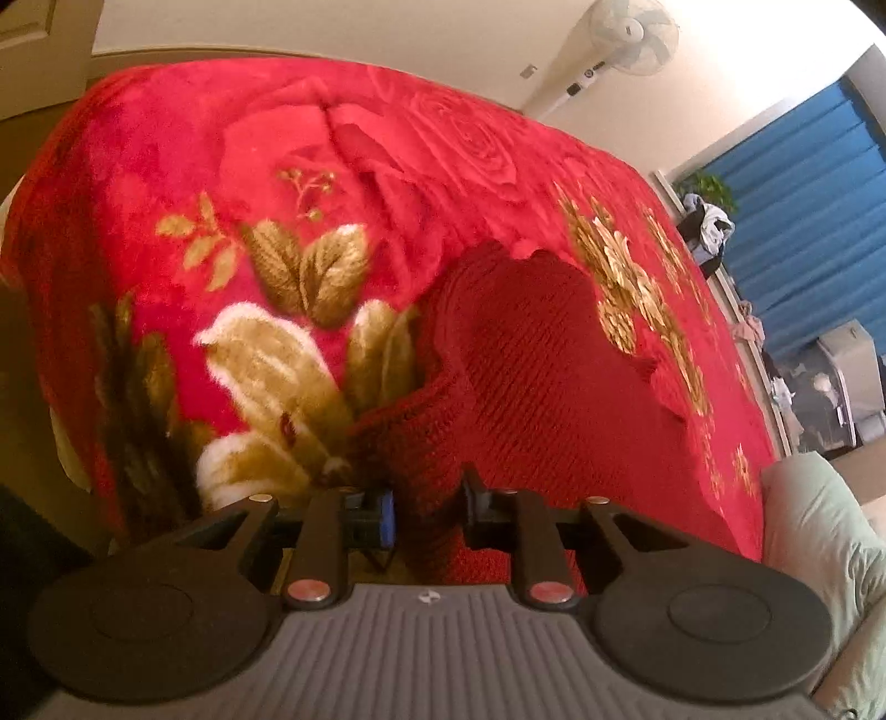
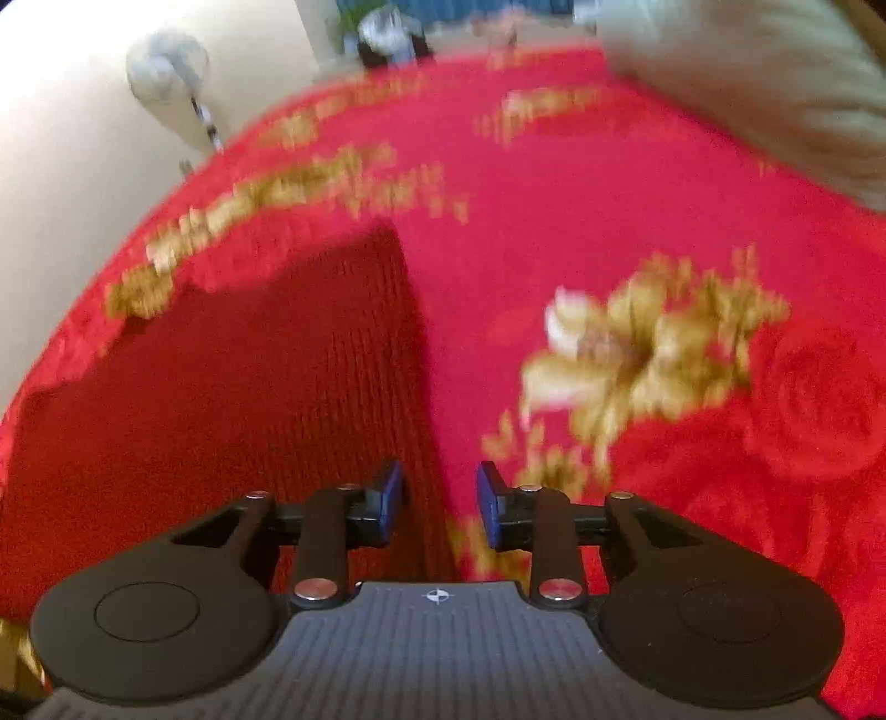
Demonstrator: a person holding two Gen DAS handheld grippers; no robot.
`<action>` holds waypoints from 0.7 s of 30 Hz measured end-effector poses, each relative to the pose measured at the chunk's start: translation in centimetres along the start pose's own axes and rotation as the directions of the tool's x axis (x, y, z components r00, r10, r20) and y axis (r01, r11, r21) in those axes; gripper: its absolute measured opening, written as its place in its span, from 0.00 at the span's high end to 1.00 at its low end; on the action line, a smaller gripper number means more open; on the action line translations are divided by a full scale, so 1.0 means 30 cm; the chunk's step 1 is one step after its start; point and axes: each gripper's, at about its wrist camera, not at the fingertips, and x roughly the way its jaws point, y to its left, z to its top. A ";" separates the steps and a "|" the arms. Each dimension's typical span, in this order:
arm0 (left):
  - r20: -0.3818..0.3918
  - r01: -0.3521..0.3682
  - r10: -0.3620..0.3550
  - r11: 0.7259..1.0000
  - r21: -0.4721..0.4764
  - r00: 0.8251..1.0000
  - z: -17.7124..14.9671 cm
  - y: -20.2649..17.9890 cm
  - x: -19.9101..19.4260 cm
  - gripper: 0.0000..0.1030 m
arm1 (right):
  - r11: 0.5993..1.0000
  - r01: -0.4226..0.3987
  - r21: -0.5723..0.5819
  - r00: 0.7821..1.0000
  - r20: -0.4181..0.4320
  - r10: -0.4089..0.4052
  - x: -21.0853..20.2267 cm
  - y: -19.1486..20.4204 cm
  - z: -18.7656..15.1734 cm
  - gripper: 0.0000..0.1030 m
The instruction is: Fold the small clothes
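Item: red knit sweater (image 1: 531, 354), flat on the bed's rose blanket (image 1: 232, 166); soft, light, stretchy, I judge. Take hold at hem corners. My left claw (image 1: 429, 512) and right claw (image 2: 440, 507) stand apart, hem between, pads unpressed

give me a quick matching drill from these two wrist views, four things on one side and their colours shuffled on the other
Things:
1. knit garment
2. curtain
3. pillow
4. fan

Colours:
A. white
B. dark red
C. blue
D. pale green

Pairs: 1-B, 2-C, 3-D, 4-A
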 end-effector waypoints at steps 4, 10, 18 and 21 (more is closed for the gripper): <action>-0.006 -0.031 0.031 1.000 -0.004 0.999 0.002 0.000 0.032 0.77 | 0.996 -0.085 0.026 0.996 -0.039 0.086 0.017 -0.001 -0.006 0.63; 0.001 -0.056 0.056 0.998 0.026 0.998 -0.014 -0.005 0.041 0.74 | 1.000 0.028 0.006 0.983 -0.183 -0.026 0.119 -0.022 -0.021 0.53; 0.035 -0.083 0.080 0.990 0.117 0.996 -0.031 -0.032 0.042 0.74 | 0.995 0.060 -0.079 0.995 -0.077 -0.067 0.041 0.028 0.021 0.54; 0.047 -0.094 0.087 0.984 0.154 0.995 -0.036 -0.042 0.041 0.74 | 0.997 0.043 -0.060 0.996 -0.073 -0.048 0.024 0.023 0.031 0.53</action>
